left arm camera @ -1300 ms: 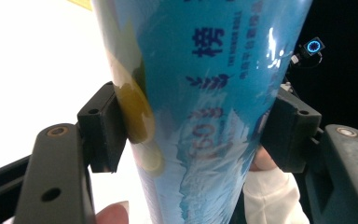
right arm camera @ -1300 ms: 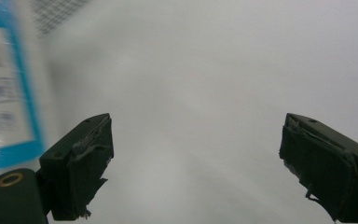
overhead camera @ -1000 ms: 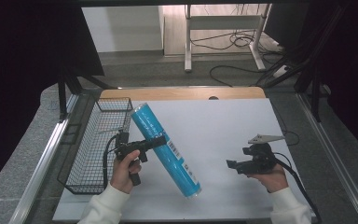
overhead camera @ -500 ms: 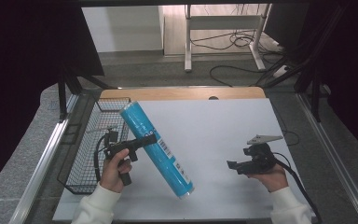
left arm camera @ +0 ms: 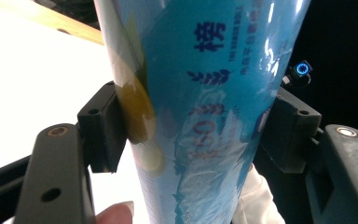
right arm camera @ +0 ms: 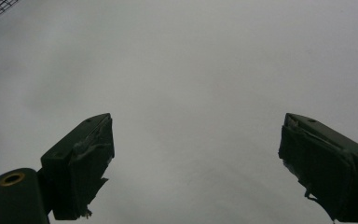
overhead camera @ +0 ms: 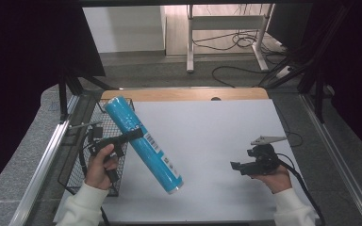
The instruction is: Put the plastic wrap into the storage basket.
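On the white bench [overhead camera: 217, 127], the left gripper [overhead camera: 134, 135] clamps a blue tube [overhead camera: 143, 143] lying slantwise, top toward the wire basket [overhead camera: 78, 160]; the right gripper [overhead camera: 238, 165] gapes empty.

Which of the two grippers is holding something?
The left gripper: its jaws clamp the blue tube. The right gripper is open with nothing between its jaws.

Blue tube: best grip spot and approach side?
Grip the blue tube across its round body, upper-middle, coming side-on from the basket side, as the left gripper does. The body is narrow enough for pads on opposite sides, though the long lower end hangs tilted, so it may swing.
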Demonstrator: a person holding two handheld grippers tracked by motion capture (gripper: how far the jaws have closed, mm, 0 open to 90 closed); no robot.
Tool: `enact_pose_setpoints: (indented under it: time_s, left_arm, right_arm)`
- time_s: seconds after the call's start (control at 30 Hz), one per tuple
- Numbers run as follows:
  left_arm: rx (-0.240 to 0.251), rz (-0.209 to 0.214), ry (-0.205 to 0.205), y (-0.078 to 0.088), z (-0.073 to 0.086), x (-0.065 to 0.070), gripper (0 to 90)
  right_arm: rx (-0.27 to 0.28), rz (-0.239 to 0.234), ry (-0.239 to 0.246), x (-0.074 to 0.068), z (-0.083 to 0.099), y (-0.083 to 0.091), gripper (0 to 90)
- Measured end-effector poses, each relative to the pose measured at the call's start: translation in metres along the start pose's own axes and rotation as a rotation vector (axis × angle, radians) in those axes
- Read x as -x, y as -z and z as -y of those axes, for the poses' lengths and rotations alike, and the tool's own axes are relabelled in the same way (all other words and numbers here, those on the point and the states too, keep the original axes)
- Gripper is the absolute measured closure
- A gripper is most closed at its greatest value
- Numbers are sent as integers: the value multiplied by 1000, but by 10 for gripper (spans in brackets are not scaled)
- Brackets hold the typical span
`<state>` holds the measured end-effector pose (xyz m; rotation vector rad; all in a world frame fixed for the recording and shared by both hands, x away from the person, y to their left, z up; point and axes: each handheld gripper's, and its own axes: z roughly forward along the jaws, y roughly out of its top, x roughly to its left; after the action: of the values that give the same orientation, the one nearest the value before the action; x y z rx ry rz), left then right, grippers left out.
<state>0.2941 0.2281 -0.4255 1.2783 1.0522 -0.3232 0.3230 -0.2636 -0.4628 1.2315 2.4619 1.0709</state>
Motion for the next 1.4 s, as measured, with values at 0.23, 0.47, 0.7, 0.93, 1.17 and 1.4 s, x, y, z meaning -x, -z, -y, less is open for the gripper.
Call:
enact_pose_setpoints:
  time_s: [0.23,0.47,0.7,0.93,1.17,1.4]
  left_arm:
    - [16,-20,12,19,-14,-3,322]
    - [3,-50,10,37,-27,-1,322]
    - [-2,-118,-1,62,-41,-1,322]
    - [20,-167,-7,97,-54,0,322]
    - [25,-221,-7,127,-64,-3,322]
    - [12,-247,-11,142,-69,-9,322]
  right_arm:
    - [-1,-1,-2,0,0,0,107]
    - [-5,-3,-5,1,0,0,107]
    - [-6,-13,-8,2,0,1,115]
    - [-6,-4,-13,4,0,1,115]
    - [2,4,-18,4,0,1,115]
    - [-3,9,-19,4,0,0,115]
